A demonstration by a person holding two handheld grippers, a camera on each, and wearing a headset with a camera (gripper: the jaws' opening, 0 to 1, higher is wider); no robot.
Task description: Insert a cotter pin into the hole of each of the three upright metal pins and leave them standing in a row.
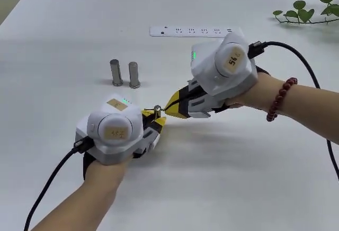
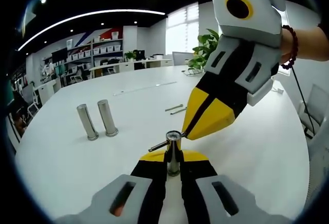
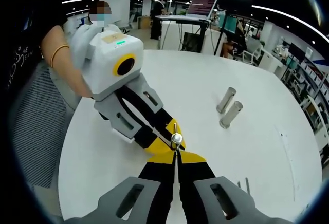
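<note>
My left gripper (image 1: 154, 118) is shut on an upright metal pin (image 1: 157, 111), gripped near its base (image 2: 173, 154) between the jaws. My right gripper (image 1: 168, 108) meets it from the right, shut on a thin cotter pin (image 2: 158, 145). That cotter pin passes through the hole near the metal pin's top (image 3: 177, 138), and its tip sticks out on the far side (image 3: 175, 129). Two more metal pins (image 1: 116, 72) (image 1: 134, 75) stand side by side on the white table, behind and to the left of the grippers.
Two loose cotter pins (image 2: 176, 109) lie on the table beyond the held pin. A white power strip (image 1: 190, 30) lies at the back and a green plant (image 1: 312, 6) at the far right. A person (image 3: 31, 95) is at the table edge.
</note>
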